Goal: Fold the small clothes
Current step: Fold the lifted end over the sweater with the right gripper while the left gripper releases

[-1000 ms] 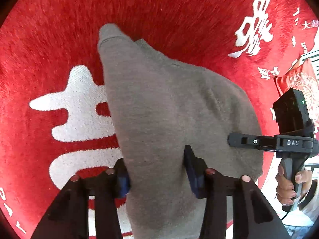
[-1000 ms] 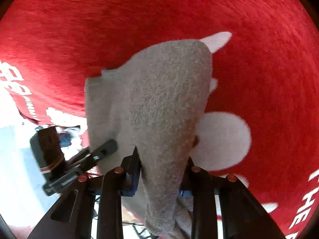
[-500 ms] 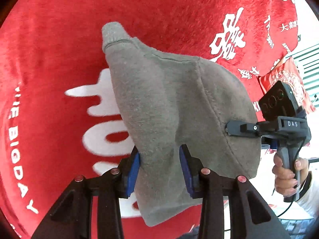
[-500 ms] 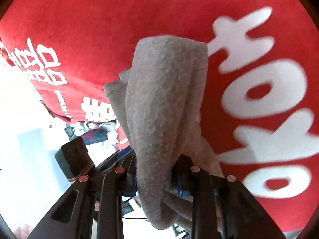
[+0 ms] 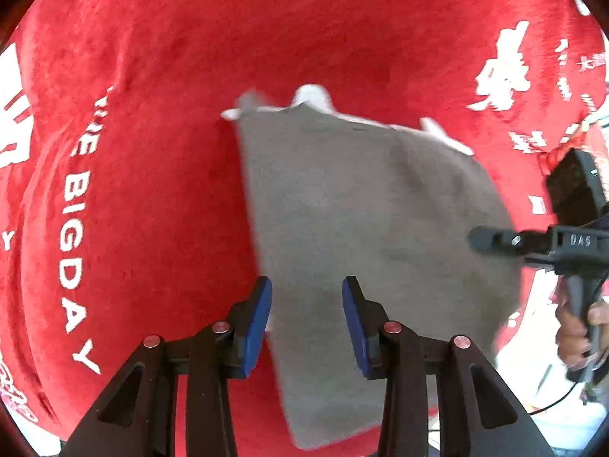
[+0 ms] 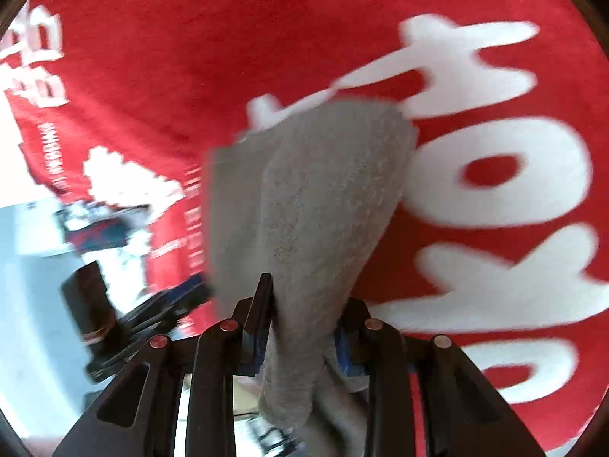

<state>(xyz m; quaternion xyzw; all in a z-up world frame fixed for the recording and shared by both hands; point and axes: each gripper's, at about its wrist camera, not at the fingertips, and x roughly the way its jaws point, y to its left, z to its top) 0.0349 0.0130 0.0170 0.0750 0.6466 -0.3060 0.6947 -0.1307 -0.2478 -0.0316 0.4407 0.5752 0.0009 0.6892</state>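
- Between the pads of the left claw [image 5: 308, 304] sat the gray garment [image 5: 361, 209], pinched; the right claw [image 6: 304, 304] clamped a bunched part.
- Garment hung above the red blanket [image 5: 152, 152].
- Looked mid-fold: next up, lay it down flat and release.

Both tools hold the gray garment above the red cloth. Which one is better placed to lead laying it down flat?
Probably the left tool: the gray garment hangs flat from it over the red cloth. At the right tool it is bunched into a thick roll.
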